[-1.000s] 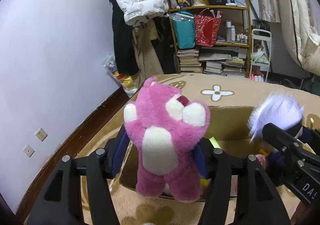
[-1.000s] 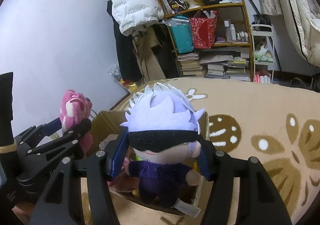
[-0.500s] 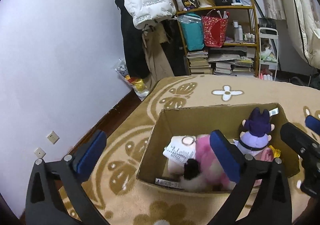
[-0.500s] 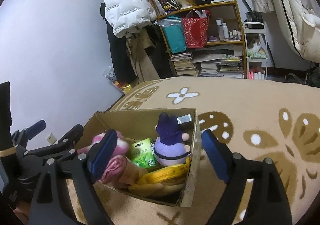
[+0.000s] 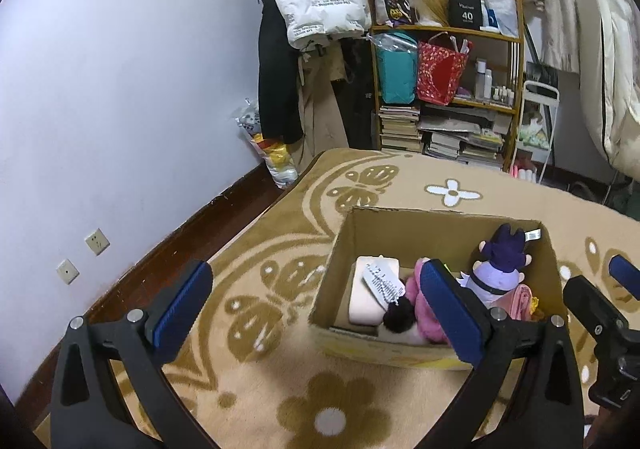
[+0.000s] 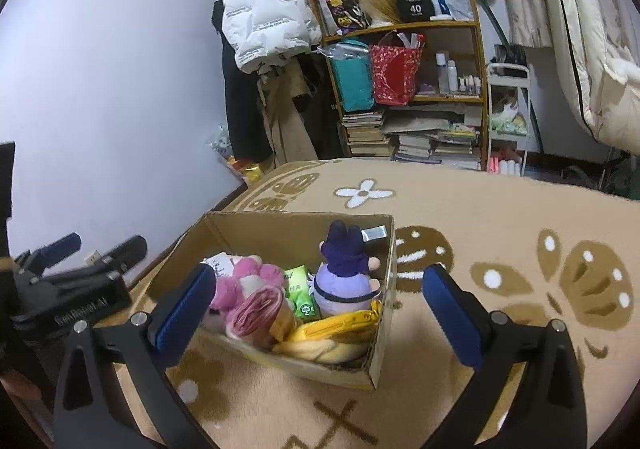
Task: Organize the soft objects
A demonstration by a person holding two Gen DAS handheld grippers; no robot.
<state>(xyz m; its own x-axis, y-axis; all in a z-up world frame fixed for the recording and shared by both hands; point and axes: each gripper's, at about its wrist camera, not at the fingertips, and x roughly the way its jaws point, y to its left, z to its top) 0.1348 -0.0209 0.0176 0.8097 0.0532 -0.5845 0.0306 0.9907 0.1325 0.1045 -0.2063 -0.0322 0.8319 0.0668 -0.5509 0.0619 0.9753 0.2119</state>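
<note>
An open cardboard box [image 5: 424, 227] [image 6: 298, 224] stands on the patterned rug. Inside lie a pink plush bear [image 5: 426, 307] [image 6: 248, 281] and a purple-haired doll [image 5: 498, 265] [image 6: 344, 277], head down, with a pink pad [image 5: 362, 291], a green tissue pack [image 6: 300, 289] and a yellow soft item [image 6: 332, 333]. My left gripper [image 5: 316, 309] is open and empty, above and left of the box. My right gripper [image 6: 320, 309] is open and empty, just in front of the box. Each gripper shows in the other's view, the right one [image 5: 600, 313] and the left one [image 6: 72, 277].
The beige rug [image 5: 460, 189] with brown butterfly shapes covers the floor. A shelf [image 5: 444, 89] of books and bags stands at the back, coats [image 5: 316, 1] hang beside it, and a white wall [image 5: 120, 89] with sockets runs on the left. Bedding [image 6: 592, 49] hangs at the right.
Both grippers opened and let go: the pink bear and the purple-haired doll dropped into the box. Both grippers then drew back and up from the box.
</note>
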